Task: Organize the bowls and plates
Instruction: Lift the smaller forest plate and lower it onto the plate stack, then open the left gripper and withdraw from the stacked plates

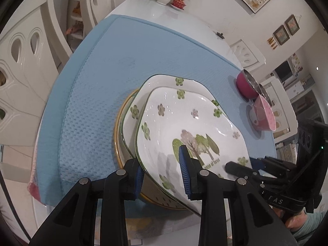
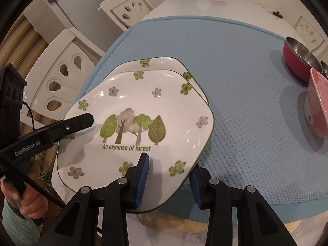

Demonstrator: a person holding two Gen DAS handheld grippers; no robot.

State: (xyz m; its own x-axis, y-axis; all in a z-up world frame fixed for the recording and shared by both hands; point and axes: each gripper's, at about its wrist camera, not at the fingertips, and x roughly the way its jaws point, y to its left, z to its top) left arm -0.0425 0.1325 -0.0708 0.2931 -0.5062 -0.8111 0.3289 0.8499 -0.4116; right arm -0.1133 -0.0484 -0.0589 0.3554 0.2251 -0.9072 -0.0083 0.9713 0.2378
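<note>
Gold-rimmed round dish [image 1: 119, 131] mostly hidden under two square white floral ceramic plates. Left gripper [image 1: 162, 173] and right gripper [image 2: 169, 178] both clamp top plate [image 2: 143, 106] above lower plate [image 1: 164, 82], over blue mat [image 2: 235, 82].

Your top plate [image 2: 143, 102]: white, squarish with rounded corners, thin green rim, scattered green and pink flowers, a cluster of trees at centre over the words "An expanse of forest". It sits tilted over a second plate [image 1: 164, 84] of the same pattern, whose far edge shows past it. Under both lies a round dish with a yellow rim [image 1: 119, 123], on the blue mat. Well apart to the right: a magenta bowl with a steel inside [image 2: 297, 59], and just beside it a pink dotted bowl [image 2: 319, 104], tipped on its side.
</note>
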